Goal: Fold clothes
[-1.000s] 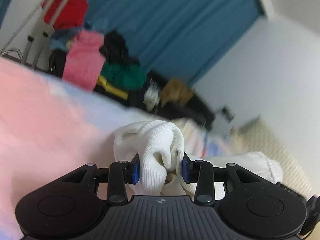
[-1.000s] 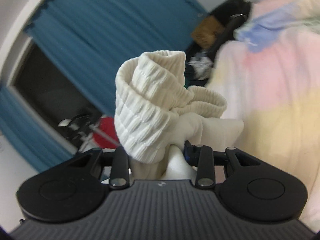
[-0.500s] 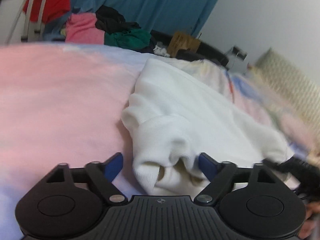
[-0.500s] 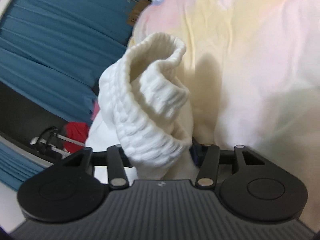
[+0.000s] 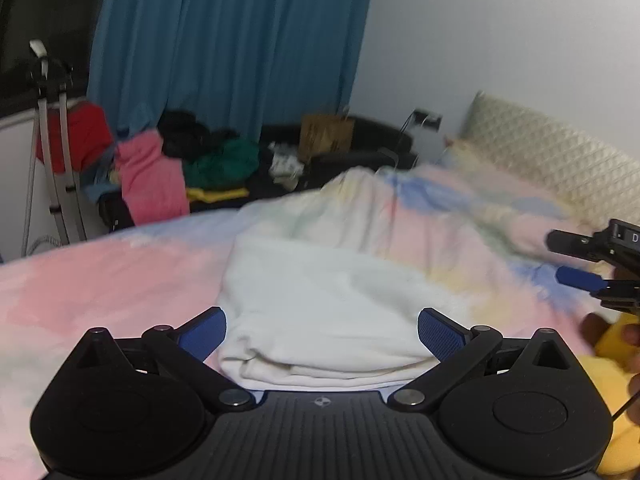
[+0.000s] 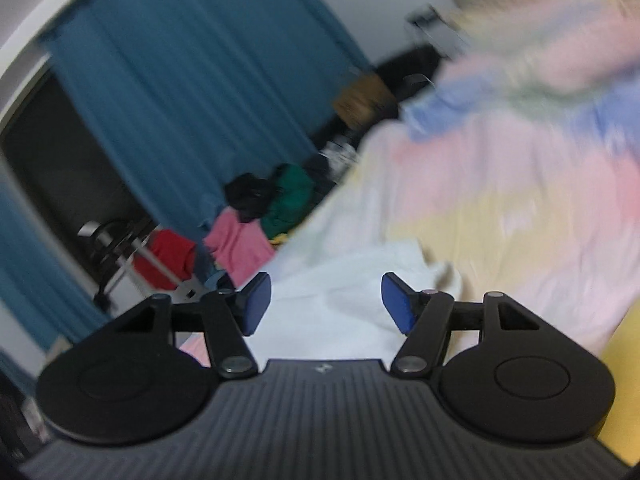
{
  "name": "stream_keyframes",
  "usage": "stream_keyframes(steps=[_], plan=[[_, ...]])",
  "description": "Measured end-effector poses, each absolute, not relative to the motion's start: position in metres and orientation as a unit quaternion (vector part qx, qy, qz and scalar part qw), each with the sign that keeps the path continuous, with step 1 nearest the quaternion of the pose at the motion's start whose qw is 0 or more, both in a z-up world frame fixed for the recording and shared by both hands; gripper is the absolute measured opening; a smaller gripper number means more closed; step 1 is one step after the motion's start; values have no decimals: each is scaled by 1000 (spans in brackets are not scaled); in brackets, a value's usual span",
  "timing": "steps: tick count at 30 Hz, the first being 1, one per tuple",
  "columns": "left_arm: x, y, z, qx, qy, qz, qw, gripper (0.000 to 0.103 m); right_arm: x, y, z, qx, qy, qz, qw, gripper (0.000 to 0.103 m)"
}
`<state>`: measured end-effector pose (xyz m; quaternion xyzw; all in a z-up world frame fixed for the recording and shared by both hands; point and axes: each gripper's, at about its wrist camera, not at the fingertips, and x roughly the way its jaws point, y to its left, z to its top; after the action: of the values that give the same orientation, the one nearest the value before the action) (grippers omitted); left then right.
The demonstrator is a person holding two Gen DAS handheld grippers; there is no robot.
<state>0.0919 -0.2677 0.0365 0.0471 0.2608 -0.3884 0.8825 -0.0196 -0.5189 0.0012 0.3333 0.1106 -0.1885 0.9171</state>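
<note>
Gaping wide, left gripper (image 5: 322,334) has just been opening, jaws clear of the white sweater (image 5: 320,304), nothing pinched. Right gripper (image 6: 326,302) also spread, just been opening, empty. Sweater lies folded flat on the pastel bedspread (image 5: 100,280), in front of both tools. Behind: clothes pile (image 5: 180,168), blue curtain (image 5: 232,40). Both views blurry.
</note>
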Motion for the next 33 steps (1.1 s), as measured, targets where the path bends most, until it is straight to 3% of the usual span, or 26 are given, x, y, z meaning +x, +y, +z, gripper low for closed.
stream_keyframes(steps=[1, 12, 19, 33], plan=[[77, -263, 46, 46, 254, -390, 884, 103, -27, -513, 14, 314, 110, -180, 925, 91], [-60, -204, 99, 44, 177, -375, 909, 103, -88, -433, 65, 182, 96, -158, 966, 89], [-88, -172, 82, 37, 167, -350, 921, 103, -110, -387, 36, 144, 96, -167, 971, 89], [-65, -152, 25, 42, 170, -332, 927, 103, -78, -354, -36, 96, 134, -199, 966, 89]])
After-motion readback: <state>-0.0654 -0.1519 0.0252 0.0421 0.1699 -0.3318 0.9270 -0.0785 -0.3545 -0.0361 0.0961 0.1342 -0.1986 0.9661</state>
